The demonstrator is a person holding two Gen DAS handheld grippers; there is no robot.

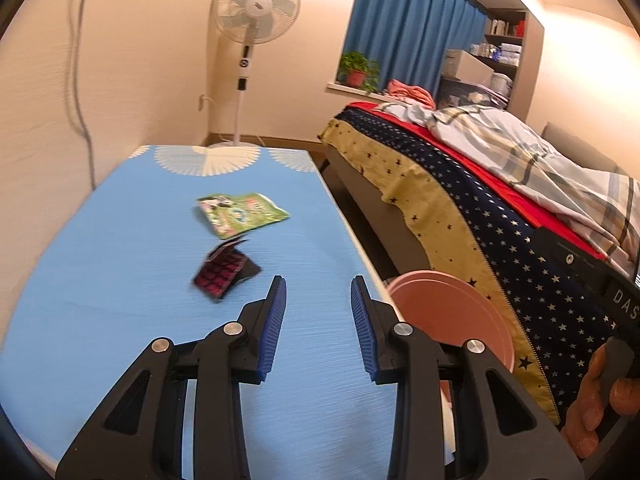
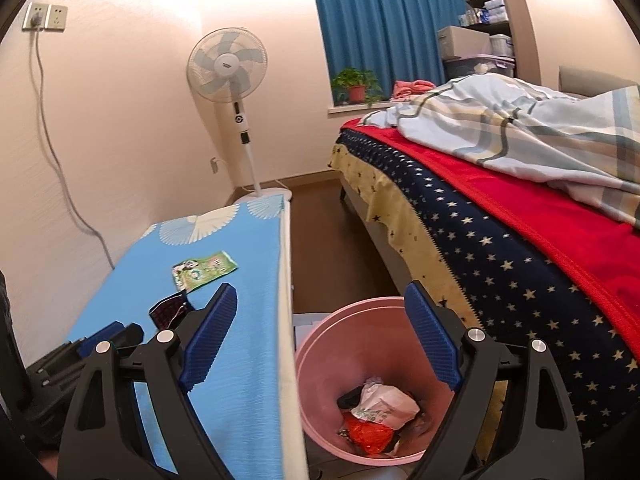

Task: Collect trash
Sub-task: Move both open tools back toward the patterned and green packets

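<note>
Two wrappers lie on the blue-covered table (image 1: 100, 248): a green snack wrapper (image 1: 240, 214) (image 2: 204, 270) and, nearer, a dark red and black wrapper (image 1: 224, 274) (image 2: 168, 310). My left gripper (image 1: 319, 282) hovers over the table just right of the dark wrapper, open, with nothing between its blue pads. Its tip also shows low at the left of the right wrist view as the left gripper (image 2: 116, 334). My right gripper (image 2: 320, 288) stands wide open and empty above the pink bin (image 2: 320, 344) (image 1: 452, 312), which holds crumpled trash (image 2: 380, 404).
The bin sits on the floor in the narrow gap between the table edge (image 2: 290, 320) and the bed (image 2: 500, 240) with its star-patterned cover. A standing fan (image 2: 228, 64) is behind the table's far end. A hand (image 1: 596, 400) shows at the lower right.
</note>
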